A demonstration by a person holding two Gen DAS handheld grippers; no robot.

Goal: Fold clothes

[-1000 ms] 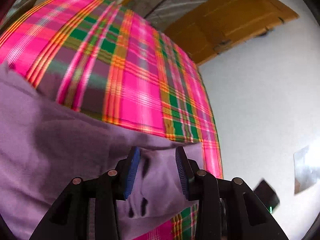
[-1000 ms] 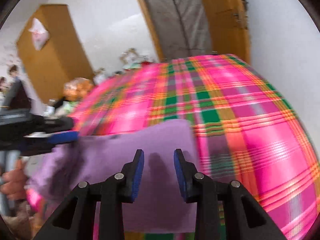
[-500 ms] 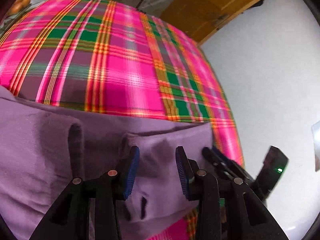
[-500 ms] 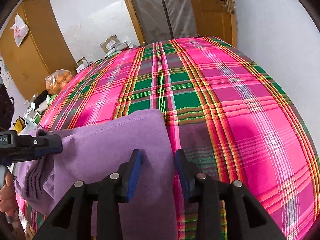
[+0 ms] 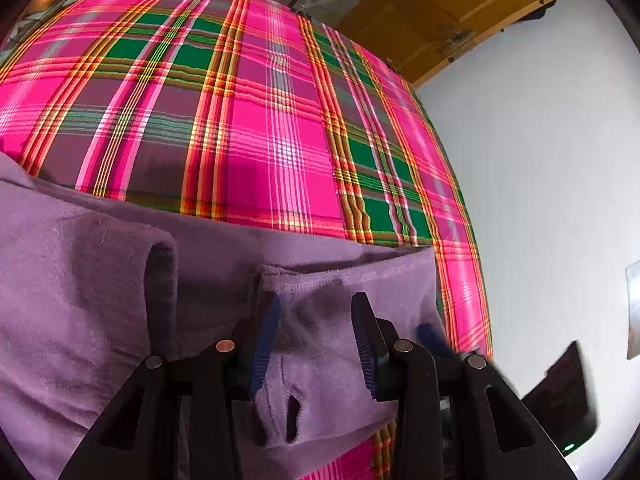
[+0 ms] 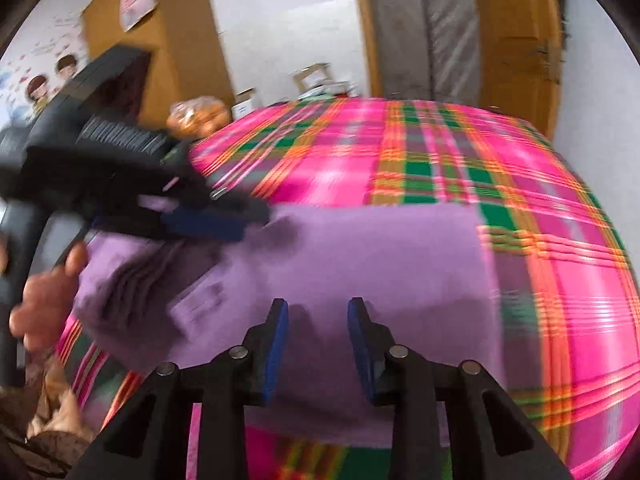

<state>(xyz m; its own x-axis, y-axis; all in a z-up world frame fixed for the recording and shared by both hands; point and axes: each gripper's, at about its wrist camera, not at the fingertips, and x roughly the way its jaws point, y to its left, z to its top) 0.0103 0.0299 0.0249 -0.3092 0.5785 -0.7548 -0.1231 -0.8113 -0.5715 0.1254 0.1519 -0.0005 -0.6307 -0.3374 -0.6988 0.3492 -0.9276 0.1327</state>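
A purple fleece garment (image 5: 100, 288) lies partly folded on a pink-and-green plaid bedspread (image 5: 248, 128), its hemmed edge near the bed's side by a white wall (image 5: 540, 160). The left gripper (image 5: 314, 340) has a raised fold of the fleece between its blue pads, jaws parted; whether they pinch it cannot be told. The right gripper (image 6: 318, 344), its jaws having just narrowed but standing apart, hovers over flat fleece with nothing gripped, in a blurred view. A hand (image 6: 44, 296) steers the left tool. Doing this fold well likely means pinching both layers at the hem, lifting evenly and laying the edge square.
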